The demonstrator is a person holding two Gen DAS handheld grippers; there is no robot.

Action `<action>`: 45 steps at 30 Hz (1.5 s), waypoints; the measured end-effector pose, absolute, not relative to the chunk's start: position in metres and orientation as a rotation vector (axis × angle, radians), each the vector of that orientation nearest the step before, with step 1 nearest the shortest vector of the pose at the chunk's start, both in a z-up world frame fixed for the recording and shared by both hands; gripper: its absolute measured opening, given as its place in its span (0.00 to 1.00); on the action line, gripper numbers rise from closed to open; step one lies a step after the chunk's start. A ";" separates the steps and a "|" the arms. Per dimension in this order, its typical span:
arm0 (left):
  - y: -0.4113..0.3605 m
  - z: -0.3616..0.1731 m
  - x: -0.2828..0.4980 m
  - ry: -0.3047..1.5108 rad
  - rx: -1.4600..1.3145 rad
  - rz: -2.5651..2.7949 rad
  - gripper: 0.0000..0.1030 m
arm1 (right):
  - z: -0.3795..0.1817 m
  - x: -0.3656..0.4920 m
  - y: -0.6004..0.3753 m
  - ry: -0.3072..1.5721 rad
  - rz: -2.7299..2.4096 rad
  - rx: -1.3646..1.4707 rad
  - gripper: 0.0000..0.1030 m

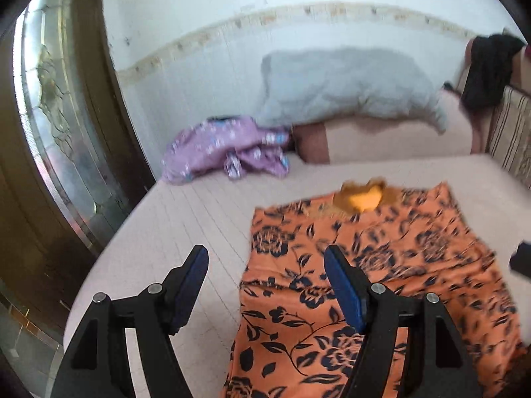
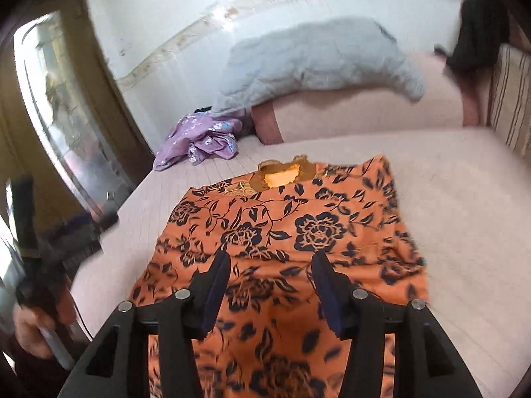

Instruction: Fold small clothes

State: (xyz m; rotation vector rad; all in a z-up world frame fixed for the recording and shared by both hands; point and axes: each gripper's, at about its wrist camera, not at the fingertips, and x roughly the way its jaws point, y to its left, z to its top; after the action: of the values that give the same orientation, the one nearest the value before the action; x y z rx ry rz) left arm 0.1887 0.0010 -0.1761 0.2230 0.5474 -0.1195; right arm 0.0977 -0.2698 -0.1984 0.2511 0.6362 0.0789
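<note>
**K:** Left gripper (image 1: 265,265) jaws spread wide, nothing between them. One finger over the bare bed (image 1: 186,219), the other over the left edge of the top (image 1: 365,265). Not touching cloth as far as I can tell.

**R:** Right gripper (image 2: 270,265)?

**K:** Also parted, empty, hanging over the middle of the top (image 2: 282,232). Gap looks a bit narrower than the left's. No fabric pinched.

**R:** Where's the top lying?

**K:** Flat on the bed, spread out, collar (image 2: 282,174) at the far end, hem toward the cameras. Orange with dark flowers. Sides look roughly straight; sleeves not clearly visible, possibly tucked already, can't say.

**R:** So which step?

**K:** My read: spread is done, folding not visibly started. Both tools are lining up for a grab.

**R:** Next move needs what?

**K:** Left has to shift onto the top's left edge and close on it; it's half off the cloth now. Right sits mid-panel, so it should slide out to the top's right edge or down to the hem. Then carry the edges across or up toward the collar.

**R:** Anything else nearby?

**K:** Purple garment (image 2: 199,139) crumpled beyond the top, far left. Grey pillow (image 2: 315,56) further back. Both well apart from the top.
</note>
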 end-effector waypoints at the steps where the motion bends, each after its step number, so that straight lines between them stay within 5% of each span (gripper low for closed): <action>1: 0.001 -0.166 0.180 0.529 0.216 -0.118 0.71 | -0.192 0.086 -0.267 0.618 0.076 0.235 0.53; 21: 0.012 -0.077 0.050 0.336 0.160 -0.094 0.83 | -0.092 -0.065 -0.260 0.294 0.065 0.264 0.57; 24: 0.015 -0.076 0.042 0.339 0.152 -0.074 0.89 | -0.086 -0.074 -0.252 0.272 0.066 0.249 0.62; 45: 0.014 -0.097 0.040 0.412 0.168 -0.064 0.90 | -0.093 -0.082 -0.236 0.285 0.021 0.204 0.64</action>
State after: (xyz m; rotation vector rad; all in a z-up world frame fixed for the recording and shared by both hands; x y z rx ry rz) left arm 0.0396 0.0139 -0.0969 0.1682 0.4117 -0.0645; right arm -0.0820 -0.2358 -0.0925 0.2040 0.2846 0.0215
